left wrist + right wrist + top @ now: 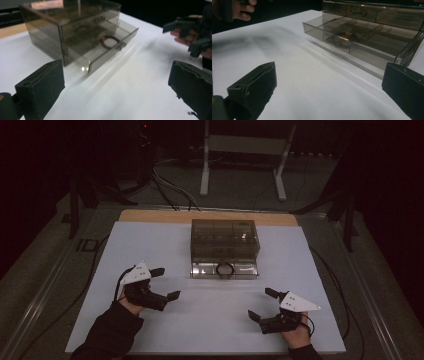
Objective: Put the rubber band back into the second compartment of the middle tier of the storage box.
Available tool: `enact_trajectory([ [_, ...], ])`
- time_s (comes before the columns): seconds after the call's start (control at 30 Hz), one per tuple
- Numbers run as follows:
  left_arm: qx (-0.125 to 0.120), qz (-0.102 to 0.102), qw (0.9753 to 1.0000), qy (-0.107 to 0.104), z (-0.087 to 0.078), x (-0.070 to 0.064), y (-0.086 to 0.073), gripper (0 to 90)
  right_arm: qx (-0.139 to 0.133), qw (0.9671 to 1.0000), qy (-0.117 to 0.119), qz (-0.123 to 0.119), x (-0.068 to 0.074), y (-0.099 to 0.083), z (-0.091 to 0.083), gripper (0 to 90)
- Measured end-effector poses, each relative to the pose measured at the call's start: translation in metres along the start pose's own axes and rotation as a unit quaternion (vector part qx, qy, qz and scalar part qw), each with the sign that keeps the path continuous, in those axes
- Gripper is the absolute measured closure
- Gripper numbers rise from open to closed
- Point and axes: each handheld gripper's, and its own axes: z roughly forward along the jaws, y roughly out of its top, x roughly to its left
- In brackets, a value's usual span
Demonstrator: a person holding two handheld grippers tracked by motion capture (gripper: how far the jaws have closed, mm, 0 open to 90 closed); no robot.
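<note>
A smoky clear plastic drawer box point(224, 240) stands at the middle back of the white mat point(210, 320). Its bottom drawer point(224, 270) is pulled out toward me, and a dark beaded bracelet point(225, 269) lies in its middle compartment point(109, 41) point(345, 37). My left gripper point(168, 283) hovers open to the front left of the drawer, nothing between its jaws. My right gripper point(260, 304) hovers open at the front right, also holding nothing. The left gripper view shows the drawer box point(72, 27) ahead and the right gripper point(186, 35) across the mat.
The mat lies on a wooden board point(150, 215) whose far edge shows behind the box. Cables point(170, 190) run over the floor beyond, and a white metal stand point(245, 150) rises at the back. A black cable point(340, 285) trails along the mat's right side.
</note>
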Motion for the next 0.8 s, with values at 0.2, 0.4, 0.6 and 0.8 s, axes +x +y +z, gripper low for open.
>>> enact_trajectory([
  [0.2,-0.005,-0.011,0.9999,0.001,-0.006,-0.001,-0.016,1.2,0.001,1.0000,0.001,0.001,0.000,0.000,0.001,0.0],
  [0.4,-0.002,-0.019,0.9998,0.007,-0.011,-0.001,-0.032,1.2,0.000,1.0000,0.001,0.001,0.000,0.000,0.000,0.0],
  [0.6,0.001,-0.024,0.9996,0.012,-0.014,-0.002,-0.048,1.2,0.000,1.0000,0.002,0.002,-0.001,0.000,0.000,0.0],
  [0.8,0.005,-0.023,0.9996,0.014,-0.020,-0.003,-0.061,1.2,0.001,1.0000,0.002,0.000,0.000,0.000,0.000,0.0],
])
